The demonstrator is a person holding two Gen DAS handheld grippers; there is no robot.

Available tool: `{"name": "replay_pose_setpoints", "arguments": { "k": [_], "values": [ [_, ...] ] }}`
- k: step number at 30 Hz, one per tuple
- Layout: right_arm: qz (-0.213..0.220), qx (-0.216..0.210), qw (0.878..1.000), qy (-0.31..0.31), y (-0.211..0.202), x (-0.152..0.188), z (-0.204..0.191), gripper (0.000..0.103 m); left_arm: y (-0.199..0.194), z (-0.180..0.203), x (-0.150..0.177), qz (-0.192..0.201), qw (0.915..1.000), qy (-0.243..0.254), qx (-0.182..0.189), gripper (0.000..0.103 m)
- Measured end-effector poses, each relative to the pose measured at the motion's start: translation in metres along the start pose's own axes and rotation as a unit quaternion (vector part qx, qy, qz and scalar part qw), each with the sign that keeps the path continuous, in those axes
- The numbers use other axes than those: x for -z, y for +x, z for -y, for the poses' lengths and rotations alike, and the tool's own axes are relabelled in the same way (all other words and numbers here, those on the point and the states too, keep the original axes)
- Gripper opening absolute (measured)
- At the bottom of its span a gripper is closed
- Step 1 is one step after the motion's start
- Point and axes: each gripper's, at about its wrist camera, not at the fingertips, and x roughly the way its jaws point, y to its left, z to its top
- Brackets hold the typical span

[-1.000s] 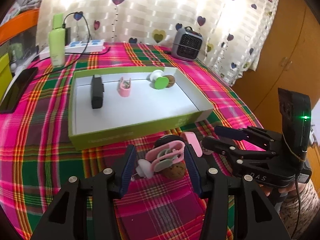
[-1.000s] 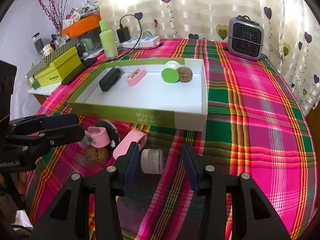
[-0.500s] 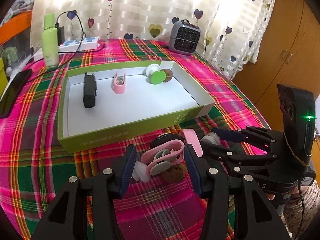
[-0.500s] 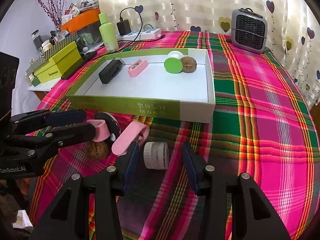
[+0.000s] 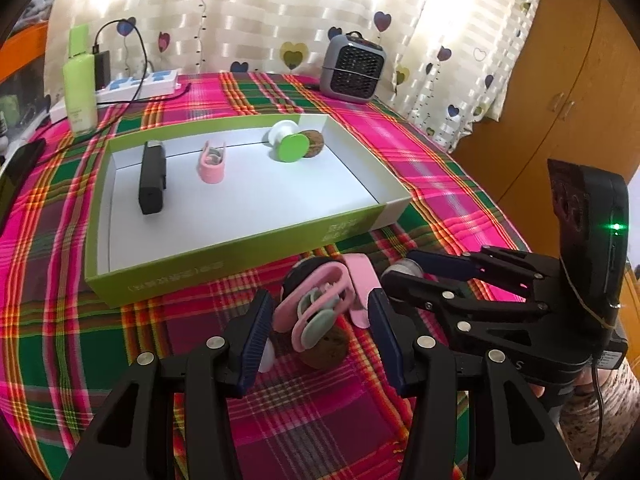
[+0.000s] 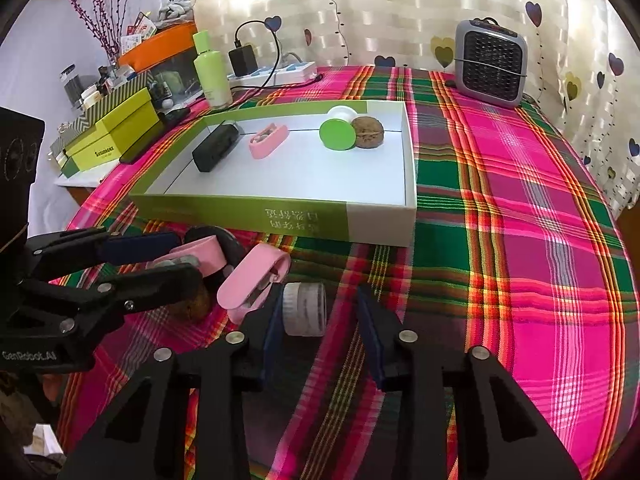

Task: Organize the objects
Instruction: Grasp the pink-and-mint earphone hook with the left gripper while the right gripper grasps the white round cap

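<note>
A green and white box [image 5: 224,252] [image 6: 372,224] holds a black block [image 5: 152,178], a pink clip [image 5: 212,162], a green-capped spool [image 5: 290,148] and a walnut [image 5: 314,148]. In front of it lie a pink clip with grey parts [image 5: 316,308], a walnut [image 5: 324,346], a black disc, a pink case [image 6: 252,276] and a white spool [image 6: 304,308]. My left gripper [image 5: 316,338] is open around the clip and walnut. My right gripper [image 6: 322,326] is open around the white spool.
A grey heater [image 6: 490,64] stands at the back right. A green bottle [image 5: 80,84], power strip [image 5: 140,84] and charger cable sit at the back left. A phone [image 5: 16,176] lies at the left edge. Green boxes [image 6: 112,132] stand beside the table.
Both grippers have moved forward and lower over the loose objects. The left fingers now straddle the clip and walnut, and the right fingers straddle the white spool.
</note>
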Motion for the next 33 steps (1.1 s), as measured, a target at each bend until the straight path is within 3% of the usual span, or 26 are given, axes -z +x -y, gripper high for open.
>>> {"name": "replay_pose_setpoints", "arguments": {
  "k": [6,12,17,20,33],
  "values": [
    [0.002,0.001,1.000,0.000,-0.002,0.001,0.001,0.027,-0.002,0.003,0.001,0.002,1.0000,-0.002,0.008,0.043],
    [0.003,0.002,1.000,0.004,-0.002,0.001,0.002,0.027,0.001,0.003,0.000,0.001,0.9999,-0.007,0.008,0.033],
    [0.003,0.002,1.000,0.006,-0.002,0.002,0.003,0.027,0.004,0.001,-0.002,0.000,0.9998,-0.016,0.009,0.033],
    [0.004,0.002,1.000,0.008,-0.002,0.001,0.004,0.027,0.005,0.002,-0.002,0.002,0.9998,-0.016,0.006,0.028],
    [0.007,-0.001,1.000,0.010,-0.003,0.002,0.004,0.024,-0.012,-0.001,0.003,0.018,0.9996,-0.019,0.004,0.027]
  ]
}}
